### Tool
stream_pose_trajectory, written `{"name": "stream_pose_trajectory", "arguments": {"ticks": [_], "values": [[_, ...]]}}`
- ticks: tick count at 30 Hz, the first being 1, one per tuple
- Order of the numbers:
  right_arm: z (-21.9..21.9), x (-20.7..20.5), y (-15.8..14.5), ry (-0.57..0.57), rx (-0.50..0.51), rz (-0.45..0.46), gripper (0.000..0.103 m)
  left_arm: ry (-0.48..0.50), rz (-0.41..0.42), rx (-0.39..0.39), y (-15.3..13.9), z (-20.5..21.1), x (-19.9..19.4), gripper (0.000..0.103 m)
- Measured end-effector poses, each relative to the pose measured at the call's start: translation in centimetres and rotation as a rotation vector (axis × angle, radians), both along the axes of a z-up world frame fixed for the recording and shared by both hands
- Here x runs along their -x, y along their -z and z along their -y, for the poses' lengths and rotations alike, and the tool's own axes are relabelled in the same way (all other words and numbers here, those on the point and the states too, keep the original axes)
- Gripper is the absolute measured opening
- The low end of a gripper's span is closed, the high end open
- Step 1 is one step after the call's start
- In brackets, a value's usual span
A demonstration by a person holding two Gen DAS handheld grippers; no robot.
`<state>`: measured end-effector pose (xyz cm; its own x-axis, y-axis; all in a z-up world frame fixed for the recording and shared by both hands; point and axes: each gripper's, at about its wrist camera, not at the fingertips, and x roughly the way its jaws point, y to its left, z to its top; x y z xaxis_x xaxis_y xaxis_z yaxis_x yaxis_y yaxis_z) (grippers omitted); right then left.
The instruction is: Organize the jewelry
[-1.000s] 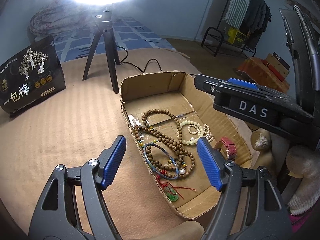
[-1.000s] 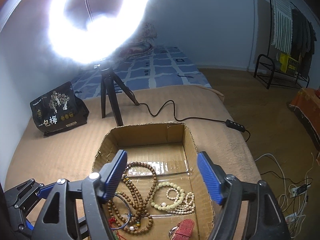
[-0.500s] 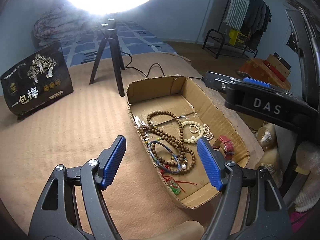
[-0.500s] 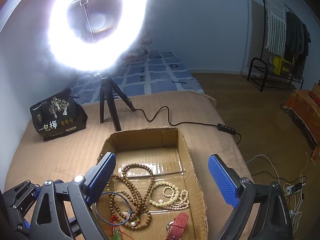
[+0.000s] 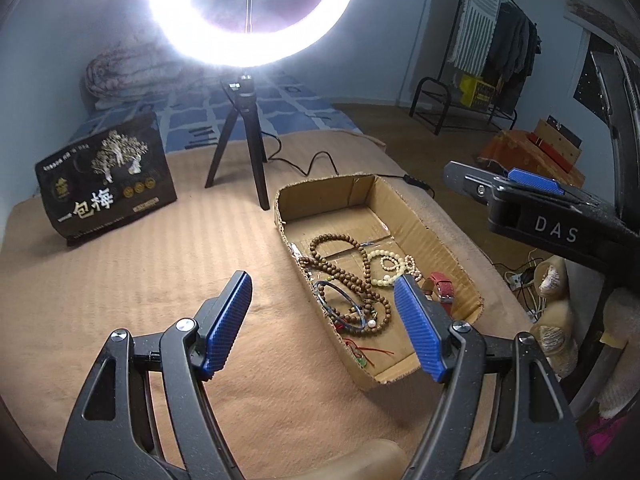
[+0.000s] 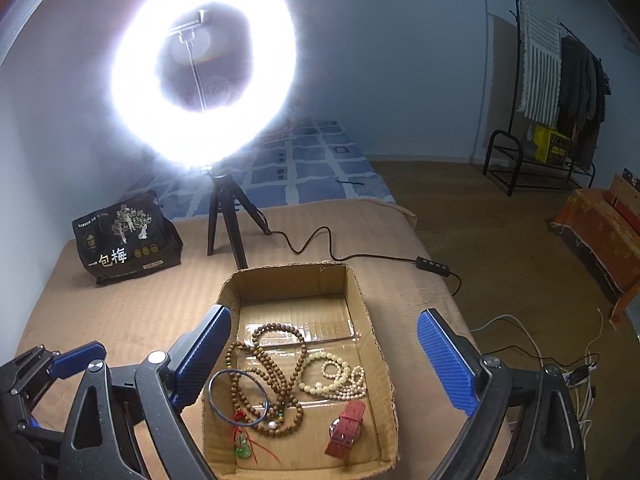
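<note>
1. Lying on a tan ribbed bed cover (image 6: 120, 312): shallow cardboard box (image 6: 370, 320), top open.
2. Box contents: brown bead necklace (image 6: 276, 364), cream bead strand (image 6: 328, 374), blue bangle (image 6: 236, 398), red watch strap (image 6: 346, 428), green pendant on red cord (image 6: 244, 446), all loose on the box floor.
3. Left claw (image 5: 322, 322): released, nothing between its blue pads, above the cover at the box's left wall.
4. Right claw (image 6: 324, 364): spread wide, empty, over the box.
5. Behind the box: ring light (image 6: 202, 80) on a black tripod (image 6: 224, 220); dark printed bag (image 6: 124, 236) to its left.
6. Room: blue wall, blue checked bedding (image 6: 312, 164), brown floor, clothes rack (image 6: 560, 92) at right.
</note>
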<state>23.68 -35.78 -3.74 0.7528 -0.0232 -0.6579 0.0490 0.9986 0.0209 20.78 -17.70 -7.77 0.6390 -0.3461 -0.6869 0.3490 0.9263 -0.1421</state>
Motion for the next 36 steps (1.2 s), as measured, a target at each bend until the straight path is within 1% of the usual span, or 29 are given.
{"name": "stream_pose_trajectory", "arguments": {"ticks": [2,4,5,6,9,13,17,20,22,24,29,36], "values": [[-0.3,0.8,-0.5,0.001,0.013,0.01,0.096,0.002,0.014,-0.003,-0.6,-0.3,0.8,0.077],[-0.6,1.6,-1.1,0.001,0.027,0.023,0.096,0.001,0.03,-0.008,-1.1,-0.7,1.5,0.081],[-0.9,2.0,-1.4,0.004,0.035,0.028,0.101,0.0,0.039,-0.007,-1.4,-0.9,1.9,0.082],[-0.9,2.5,-1.8,0.009,0.04,0.041,0.103,-0.001,0.044,-0.005,-1.6,-1.1,2.3,0.082],[-1.4,3.6,-2.6,0.008,0.053,0.059,0.103,-0.002,0.057,0.003,-2.3,-1.8,3.3,0.082],[-1.8,5.1,-3.5,0.006,0.055,0.083,0.103,0.001,0.091,-0.022,-3.1,-2.4,4.9,0.082],[-2.4,6.7,-4.1,0.006,0.07,0.107,0.103,-0.005,0.084,-0.012,-3.4,-3.1,6.1,0.082],[-2.6,7.7,-4.3,0.008,0.071,0.121,0.103,-0.009,0.082,-0.019,-3.6,-3.2,6.8,0.083],[-2.7,8.3,-4.5,0.007,0.068,0.128,0.103,-0.01,0.094,-0.03,-3.8,-3.1,7.5,0.086],[-2.8,8.8,-4.5,0.007,0.072,0.133,0.103,-0.002,0.106,-0.031,-4.0,-3.1,8.0,0.093],[-2.7,9.7,-4.5,0.007,0.082,0.142,0.103,-0.019,0.133,-0.056,-4.5,-3.0,9.2,0.101],[-2.1,10.1,-4.3,0.029,0.069,0.14,0.103,-0.036,0.134,-0.082,-4.5,-3.2,9.7,0.101]]}}
